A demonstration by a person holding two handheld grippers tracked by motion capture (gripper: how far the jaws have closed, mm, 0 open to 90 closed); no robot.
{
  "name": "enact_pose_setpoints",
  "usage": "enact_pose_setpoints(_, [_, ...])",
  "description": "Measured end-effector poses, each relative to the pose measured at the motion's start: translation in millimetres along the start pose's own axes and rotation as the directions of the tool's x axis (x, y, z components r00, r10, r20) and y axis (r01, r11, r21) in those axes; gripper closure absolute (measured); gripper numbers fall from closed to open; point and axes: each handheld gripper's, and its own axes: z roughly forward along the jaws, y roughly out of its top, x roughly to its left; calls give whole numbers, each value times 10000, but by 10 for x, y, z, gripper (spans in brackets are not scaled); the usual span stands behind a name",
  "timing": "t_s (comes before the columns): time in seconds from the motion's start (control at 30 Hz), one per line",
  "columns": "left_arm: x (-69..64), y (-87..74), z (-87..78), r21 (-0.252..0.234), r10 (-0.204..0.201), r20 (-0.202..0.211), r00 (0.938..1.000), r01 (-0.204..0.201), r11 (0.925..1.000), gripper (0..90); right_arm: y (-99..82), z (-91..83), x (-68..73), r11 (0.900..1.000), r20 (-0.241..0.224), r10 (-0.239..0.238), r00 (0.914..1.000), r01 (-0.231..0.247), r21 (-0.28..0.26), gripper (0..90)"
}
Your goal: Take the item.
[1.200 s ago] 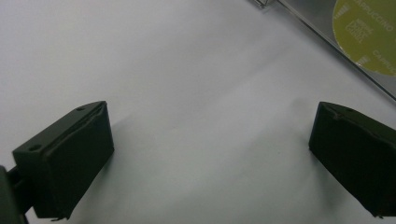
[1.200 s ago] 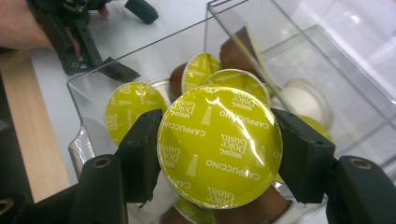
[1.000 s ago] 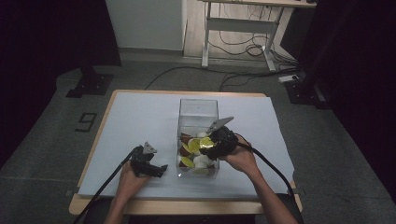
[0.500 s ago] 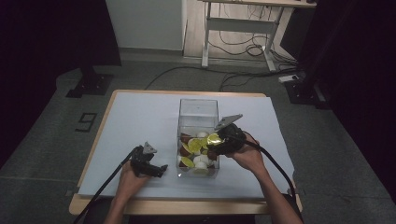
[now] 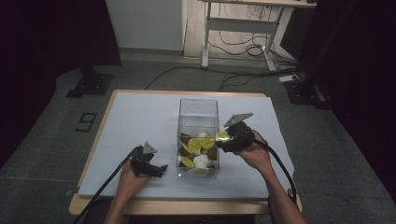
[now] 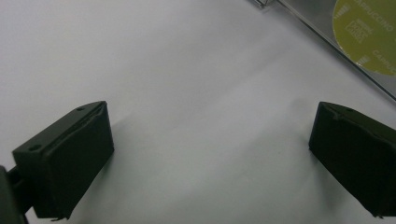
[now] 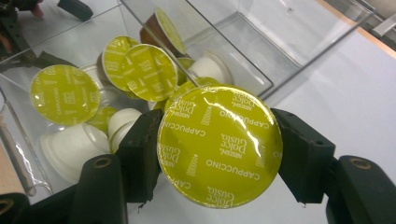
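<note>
Yellow-lidded capsule: clamped in right gripper jaws, lettering legible in right gripper view.
Clear box: holds capsules.
Left gripper: jaws apart, empty, beside box.

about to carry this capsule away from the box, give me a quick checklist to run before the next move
1. Grip on the capsule: the right gripper has both jaws against the sides of the yellow-lidded capsule. ok
2. Capsule clear of the clear box: in the high view it sits at the box's right wall; whether it has cleared the rim is hard to judge. cannot tell
3. Foil lid whole: no tear visible. ok
4. Left gripper out of the way: open, low over the white table cover, left of the box. ok
5. Cable of the right gripper: trails back along the forearm, away from the box. ok
</note>
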Motion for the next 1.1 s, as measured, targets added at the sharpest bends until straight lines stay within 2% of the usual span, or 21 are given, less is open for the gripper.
enact_pose_setpoints(0.6, [0,0,0,2,-6,-2,10000,6,10000,0,-230,-41,-244,9981,688,610,9958,-613,33,378])
enact_pose_setpoints(1.1, [0,0,0,8,-6,0,10000,6,10000,0,-445,48,-383,9951,1077,952,9896,-973,145,379])
